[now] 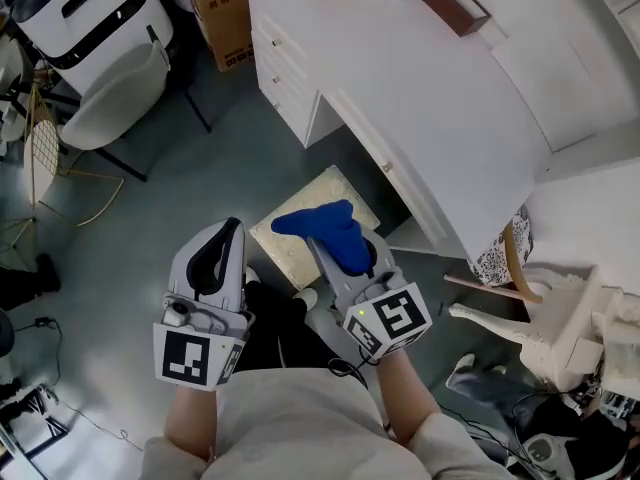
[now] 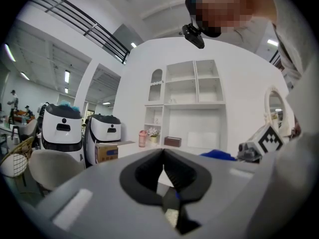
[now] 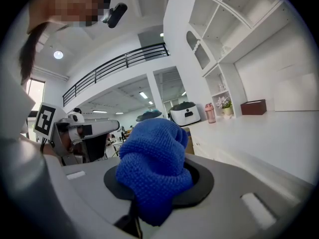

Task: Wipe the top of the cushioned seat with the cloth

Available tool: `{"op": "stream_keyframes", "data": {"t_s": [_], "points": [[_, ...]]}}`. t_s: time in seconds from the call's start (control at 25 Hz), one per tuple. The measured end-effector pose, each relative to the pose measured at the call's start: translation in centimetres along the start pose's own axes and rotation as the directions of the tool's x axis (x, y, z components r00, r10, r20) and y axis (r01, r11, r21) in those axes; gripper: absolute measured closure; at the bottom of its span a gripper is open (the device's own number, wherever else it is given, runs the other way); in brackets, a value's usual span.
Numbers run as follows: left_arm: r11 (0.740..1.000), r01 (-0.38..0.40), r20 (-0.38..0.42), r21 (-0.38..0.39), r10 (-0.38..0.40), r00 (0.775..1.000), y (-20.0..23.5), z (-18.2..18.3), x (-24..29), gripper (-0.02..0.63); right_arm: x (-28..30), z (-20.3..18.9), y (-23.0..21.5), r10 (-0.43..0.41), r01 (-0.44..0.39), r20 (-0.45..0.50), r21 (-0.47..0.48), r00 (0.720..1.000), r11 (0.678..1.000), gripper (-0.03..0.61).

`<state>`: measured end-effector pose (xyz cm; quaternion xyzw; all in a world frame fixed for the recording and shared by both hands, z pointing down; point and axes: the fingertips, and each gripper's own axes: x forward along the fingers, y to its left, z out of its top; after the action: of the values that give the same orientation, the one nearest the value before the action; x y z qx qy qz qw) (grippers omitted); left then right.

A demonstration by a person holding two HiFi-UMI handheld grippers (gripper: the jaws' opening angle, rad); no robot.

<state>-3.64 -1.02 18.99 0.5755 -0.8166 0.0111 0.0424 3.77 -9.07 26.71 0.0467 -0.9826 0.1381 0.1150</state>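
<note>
We seem to be in a large hall staged as a bedroom: white vanity desk [image 1: 430, 98] at one o'clock, cardboard box [image 1: 225, 13] at eleven, wall shelves [image 2: 194, 83], mezzanine railing [image 3: 119, 63] overhead.

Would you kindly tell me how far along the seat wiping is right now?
Done: the blue cloth is gripped in the right gripper's jaws. In hand: it is held above the cushioned seat, apparently not touching it. Left: the whole wipe of the seat's top. The left gripper is shut and empty.
</note>
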Motion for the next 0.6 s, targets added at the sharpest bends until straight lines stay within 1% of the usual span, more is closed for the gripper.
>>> {"op": "stream_keyframes", "data": {"t_s": [0.28, 0.6], "points": [[0.997, -0.081, -0.003, -0.01, 0.081, 0.997, 2.9, -2.9, -1.1, 0.614, 4.1, -4.0, 0.9, 0.07, -0.069, -0.061, 0.007, 0.996, 0.998, 0.446], [0.986, -0.165, -0.058, -0.033, 0.163, 0.985, 5.3, -8.2, -2.1, 0.612, 8.2, -10.1, 0.6, 0.123, -0.119, -0.147, 0.036, 0.981, 0.992, 0.446]]}}
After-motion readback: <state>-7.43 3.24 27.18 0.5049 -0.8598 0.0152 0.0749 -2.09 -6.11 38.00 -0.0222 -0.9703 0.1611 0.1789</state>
